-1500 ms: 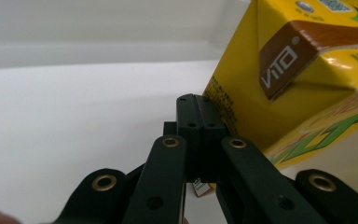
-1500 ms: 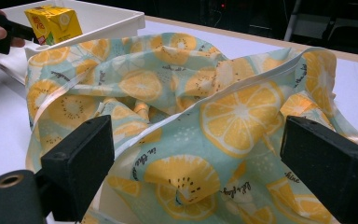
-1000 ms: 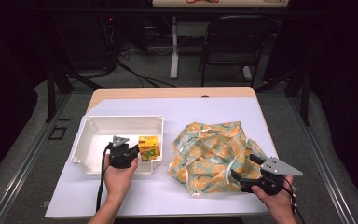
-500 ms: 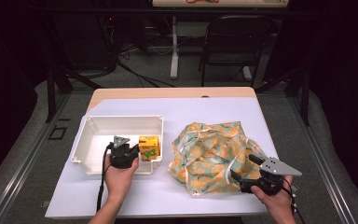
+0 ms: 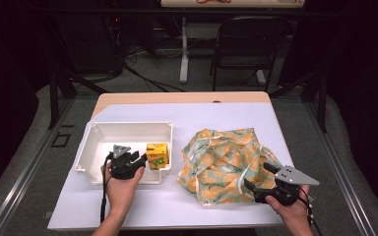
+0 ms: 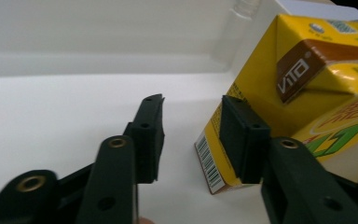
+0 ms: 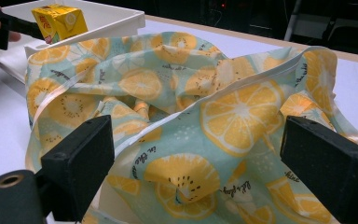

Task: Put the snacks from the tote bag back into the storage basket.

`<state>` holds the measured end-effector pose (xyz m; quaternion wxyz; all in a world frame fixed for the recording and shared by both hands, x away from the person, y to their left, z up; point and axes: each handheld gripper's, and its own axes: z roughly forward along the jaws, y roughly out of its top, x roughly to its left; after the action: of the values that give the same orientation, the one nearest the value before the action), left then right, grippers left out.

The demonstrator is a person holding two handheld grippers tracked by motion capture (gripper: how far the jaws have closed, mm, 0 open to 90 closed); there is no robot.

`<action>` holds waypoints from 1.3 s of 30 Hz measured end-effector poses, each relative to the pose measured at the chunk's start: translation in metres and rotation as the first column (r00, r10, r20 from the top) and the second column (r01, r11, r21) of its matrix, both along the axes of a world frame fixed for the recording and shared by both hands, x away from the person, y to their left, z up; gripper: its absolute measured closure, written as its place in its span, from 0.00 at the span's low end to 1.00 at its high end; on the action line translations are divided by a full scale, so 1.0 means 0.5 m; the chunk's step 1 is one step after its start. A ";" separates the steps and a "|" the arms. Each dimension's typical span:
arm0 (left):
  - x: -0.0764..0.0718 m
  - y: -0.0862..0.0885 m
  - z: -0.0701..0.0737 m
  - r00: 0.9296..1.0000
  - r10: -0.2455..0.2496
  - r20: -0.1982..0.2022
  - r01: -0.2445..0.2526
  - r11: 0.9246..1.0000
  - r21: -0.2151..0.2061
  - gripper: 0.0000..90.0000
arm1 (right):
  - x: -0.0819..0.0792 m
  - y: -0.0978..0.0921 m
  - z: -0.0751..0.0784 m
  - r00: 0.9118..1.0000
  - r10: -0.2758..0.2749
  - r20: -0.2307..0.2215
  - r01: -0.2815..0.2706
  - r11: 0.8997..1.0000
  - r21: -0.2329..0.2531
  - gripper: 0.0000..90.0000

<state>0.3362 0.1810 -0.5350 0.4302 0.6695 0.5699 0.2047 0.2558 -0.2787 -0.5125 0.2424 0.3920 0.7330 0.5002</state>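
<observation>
Nearby, a boxy yellow carton [image 5: 157, 155] faces crumpled fruit-print cloth [image 5: 224, 162].

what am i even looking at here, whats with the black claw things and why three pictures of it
A person sits at a white table holding a hand-worked two-jaw gripper in each hand. One picture comes from a fixed camera above; the other two come from small cameras riding on each gripper, looking along its black jaws. The left gripper is open inside a white bin, beside a yellow drink carton; one jaw is against the carton's side, nothing is clamped. The right gripper is open at the edge of a crumpled orange-print cloth bag, gripping nothing yet.
</observation>
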 end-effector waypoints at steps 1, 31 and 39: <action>-0.003 0.004 0.003 1.000 0.004 0.002 -0.004 1.000 -0.002 0.60 | 0.000 0.000 0.000 1.000 -0.001 0.001 0.001 1.000 0.000 0.10; -0.123 0.092 0.052 0.989 -0.118 0.094 0.122 0.991 -0.047 0.00 | 0.001 0.001 -0.002 1.000 -0.006 -0.003 0.006 1.000 -0.005 0.10; -0.175 0.106 0.056 0.980 -0.148 0.136 0.155 0.987 -0.041 0.00 | 0.001 -0.001 -0.003 1.000 -0.009 -0.006 0.009 1.000 -0.009 0.10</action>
<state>0.2485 0.2339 -0.5069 0.4984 0.6847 0.4924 0.2005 0.2564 -0.2790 -0.5141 0.2443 0.3958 0.7342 0.4945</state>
